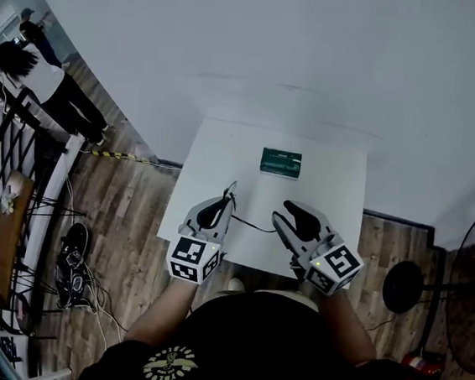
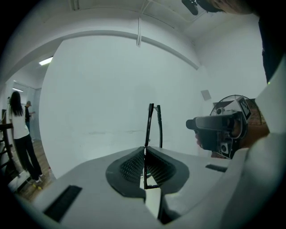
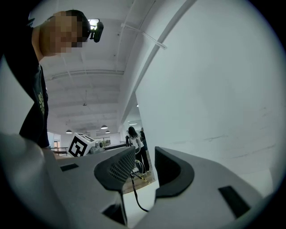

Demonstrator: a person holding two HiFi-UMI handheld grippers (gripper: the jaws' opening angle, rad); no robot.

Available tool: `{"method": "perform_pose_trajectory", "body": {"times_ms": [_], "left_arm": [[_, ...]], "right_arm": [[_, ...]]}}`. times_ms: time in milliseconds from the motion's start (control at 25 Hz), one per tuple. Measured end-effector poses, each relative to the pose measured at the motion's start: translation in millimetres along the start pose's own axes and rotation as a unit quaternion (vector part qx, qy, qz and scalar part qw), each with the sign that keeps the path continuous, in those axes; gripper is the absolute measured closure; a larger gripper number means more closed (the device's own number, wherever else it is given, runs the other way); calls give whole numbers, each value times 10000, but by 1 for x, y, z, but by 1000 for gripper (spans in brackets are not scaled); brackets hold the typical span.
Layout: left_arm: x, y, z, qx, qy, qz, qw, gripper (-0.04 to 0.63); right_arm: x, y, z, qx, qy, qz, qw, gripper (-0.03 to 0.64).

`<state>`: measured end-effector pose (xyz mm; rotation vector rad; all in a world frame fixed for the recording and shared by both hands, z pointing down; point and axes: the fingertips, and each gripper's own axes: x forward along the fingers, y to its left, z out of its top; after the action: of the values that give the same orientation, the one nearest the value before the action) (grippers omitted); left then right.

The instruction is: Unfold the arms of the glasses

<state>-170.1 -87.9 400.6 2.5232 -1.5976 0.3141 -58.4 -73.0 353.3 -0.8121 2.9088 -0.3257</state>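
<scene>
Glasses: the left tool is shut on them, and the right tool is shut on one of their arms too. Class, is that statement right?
Not quite. The left tool is shut on the glasses, but the right tool is not shut. The right gripper view shows its jaws standing apart, with the thin arm of the glasses running through the gap between them.
</scene>
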Motion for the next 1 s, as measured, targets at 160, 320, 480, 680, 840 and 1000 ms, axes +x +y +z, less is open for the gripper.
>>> {"method": "perform_pose_trajectory", "body": {"times_ms": [160, 320, 480, 680, 840, 1000], "left_arm": [[-7, 9, 0, 243, 41, -235, 9994, 577], [-11, 9, -1, 458, 126, -508, 9976, 577], [-9, 2, -4, 551, 138, -835, 9949, 577], [-2, -15, -10, 592, 220, -1171, 9911, 577], [-1, -26, -16, 653, 279, -1304, 9889, 577], [0, -29, -21, 669, 336, -1302, 9887, 577]], "right_arm": [[29, 26, 0, -102, -75, 64, 9999, 497], [51, 49, -5, -101, -99, 65, 9999, 497], [59, 56, -12, -61, -131, -61, 9999, 497], [62, 54, -19, 71, 3, -262, 9996, 497], [62, 53, -31, 185, 168, -353, 9991, 497], [60, 50, -44, 188, 352, -308, 9987, 518]]}}
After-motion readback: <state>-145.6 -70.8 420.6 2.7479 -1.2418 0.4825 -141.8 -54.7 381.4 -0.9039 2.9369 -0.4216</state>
